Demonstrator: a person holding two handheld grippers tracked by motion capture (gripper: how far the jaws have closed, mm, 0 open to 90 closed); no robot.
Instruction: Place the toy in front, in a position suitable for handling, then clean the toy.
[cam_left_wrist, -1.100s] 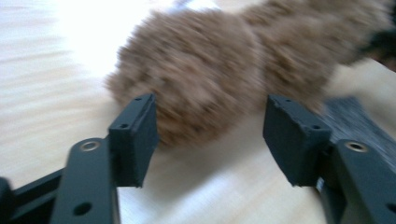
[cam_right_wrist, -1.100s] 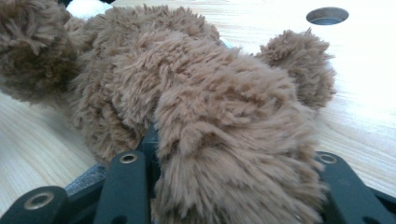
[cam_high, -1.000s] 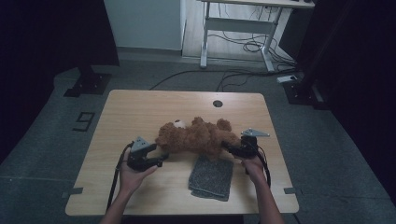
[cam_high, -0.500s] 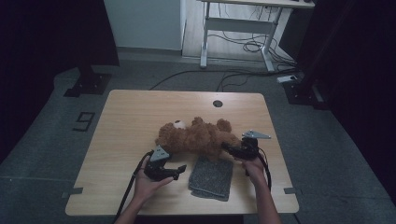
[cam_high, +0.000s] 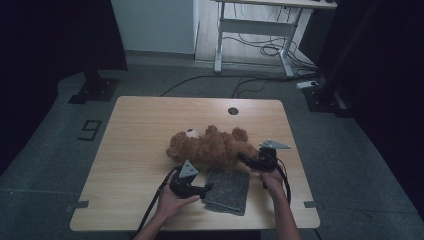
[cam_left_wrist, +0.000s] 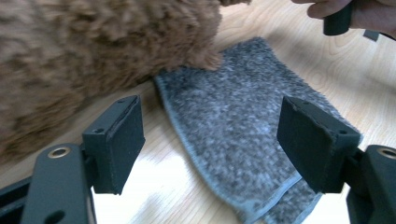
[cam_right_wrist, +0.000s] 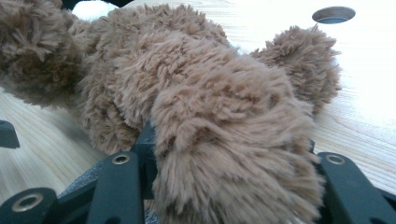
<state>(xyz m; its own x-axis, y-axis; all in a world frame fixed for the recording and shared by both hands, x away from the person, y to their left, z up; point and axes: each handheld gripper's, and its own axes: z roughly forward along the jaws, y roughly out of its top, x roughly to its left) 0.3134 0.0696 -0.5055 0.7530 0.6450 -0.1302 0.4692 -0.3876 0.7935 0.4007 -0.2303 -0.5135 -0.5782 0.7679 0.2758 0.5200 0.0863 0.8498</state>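
Brown plush bear (cam_high: 210, 147) lies mid-frame, one limb clamped in the right gripper (cam_high: 248, 159), whose jaws have just eased slightly. Left gripper (cam_high: 204, 189) has slid from the bear's head to the grey cloth (cam_high: 227, 191), jaws apart, likely to grab it next.

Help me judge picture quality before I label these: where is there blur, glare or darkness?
High view: dim, surroundings nearly black, table evenly lit. Left gripper view: teddy bear blurred up close, grey cloth sharper, glare on wood. Right gripper view: the table's far part washed out by glare.
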